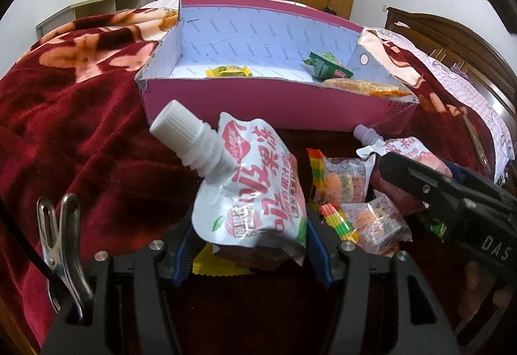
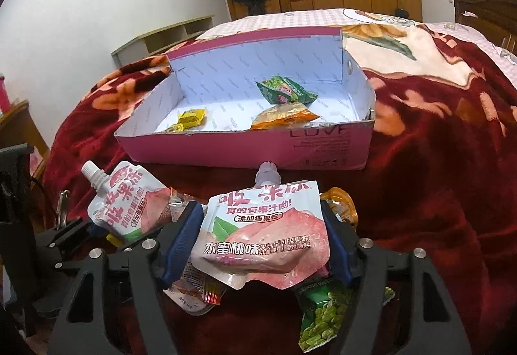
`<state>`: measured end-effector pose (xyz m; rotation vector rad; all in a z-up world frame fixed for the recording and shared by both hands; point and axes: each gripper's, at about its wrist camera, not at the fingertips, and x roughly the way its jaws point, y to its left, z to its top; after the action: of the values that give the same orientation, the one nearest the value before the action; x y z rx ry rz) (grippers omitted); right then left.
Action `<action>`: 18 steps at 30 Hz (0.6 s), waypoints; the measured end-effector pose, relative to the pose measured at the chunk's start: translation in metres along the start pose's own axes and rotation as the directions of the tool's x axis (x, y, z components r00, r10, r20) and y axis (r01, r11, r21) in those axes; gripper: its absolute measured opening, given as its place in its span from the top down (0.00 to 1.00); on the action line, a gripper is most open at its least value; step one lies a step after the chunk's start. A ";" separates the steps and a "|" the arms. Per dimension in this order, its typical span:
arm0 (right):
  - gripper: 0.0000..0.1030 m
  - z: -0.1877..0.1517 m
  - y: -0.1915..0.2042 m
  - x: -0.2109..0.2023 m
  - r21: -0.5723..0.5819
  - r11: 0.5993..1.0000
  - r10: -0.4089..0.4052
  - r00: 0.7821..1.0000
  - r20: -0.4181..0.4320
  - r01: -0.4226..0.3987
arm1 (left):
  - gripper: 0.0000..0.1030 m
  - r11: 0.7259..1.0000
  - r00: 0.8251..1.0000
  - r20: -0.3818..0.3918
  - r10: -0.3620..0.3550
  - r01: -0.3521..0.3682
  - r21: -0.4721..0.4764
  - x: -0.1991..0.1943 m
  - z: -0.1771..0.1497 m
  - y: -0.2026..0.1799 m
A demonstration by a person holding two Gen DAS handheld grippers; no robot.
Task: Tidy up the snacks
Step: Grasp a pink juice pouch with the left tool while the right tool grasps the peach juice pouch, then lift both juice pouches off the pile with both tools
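- Nearest in the left wrist view, the left gripper [image 1: 248, 245] has its jaws clenched on a peach jelly pouch [image 1: 255, 183], held by its lower part at bottom centre, its white spout [image 1: 184, 135] tilted toward the upper left of the frame.
- In the right wrist view, the right gripper [image 2: 258, 245] likewise grasps a second peach pouch [image 2: 261, 238] at lower centre, its blue pads [image 2: 179, 235] pressing both edges and its spout pointing up toward the box.
- Just under and beside the held pouches, loose snacks lie on the red blanket [image 2: 436, 161]: a green pea packet [image 2: 320, 319] at lower right of the right view, and clear gummy packets [image 1: 374, 219] right of centre in the left view.
- Farther on, in the middle of both frames, the pink box [image 2: 245, 151] stands open on the bed, touching the blanket.
- Inside it lie a yellow packet [image 2: 192, 117] at the left, and a green packet [image 2: 286, 91] and an orange packet [image 2: 284, 117] at the right.
- I judge the step in hand to be carrying both pouches to the box; several snacks remain outside.
- The next move calls for lifting each pouch over the near wall and releasing it into the bare middle, the two grippers kept apart.
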<state>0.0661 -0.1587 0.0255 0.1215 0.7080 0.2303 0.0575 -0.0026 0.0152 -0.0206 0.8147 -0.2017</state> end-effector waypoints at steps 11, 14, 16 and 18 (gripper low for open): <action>0.31 -0.005 -0.001 -0.018 0.022 0.999 0.030 0.999 0.035 -0.031 | 0.51 0.999 1.000 0.019 -0.013 0.014 -0.036 -0.017 -0.002 0.005; 0.31 -0.007 0.001 -0.023 0.025 0.999 0.044 0.998 0.044 -0.045 | 0.51 0.999 0.999 0.030 -0.018 0.020 -0.039 -0.023 -0.003 0.006; 0.31 -0.008 0.003 -0.028 0.023 0.998 0.054 0.997 0.052 -0.055 | 0.51 0.999 0.999 0.039 -0.018 0.019 -0.037 -0.027 -0.002 0.005; 0.31 -0.009 0.005 -0.032 0.020 0.998 0.064 0.996 0.062 -0.066 | 0.51 0.999 0.999 0.051 -0.020 0.022 -0.033 -0.032 -0.001 0.004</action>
<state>0.0361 -0.1619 0.0401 0.1717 0.6461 0.2799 0.0357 0.0073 0.0370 -0.0659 0.7678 -0.2061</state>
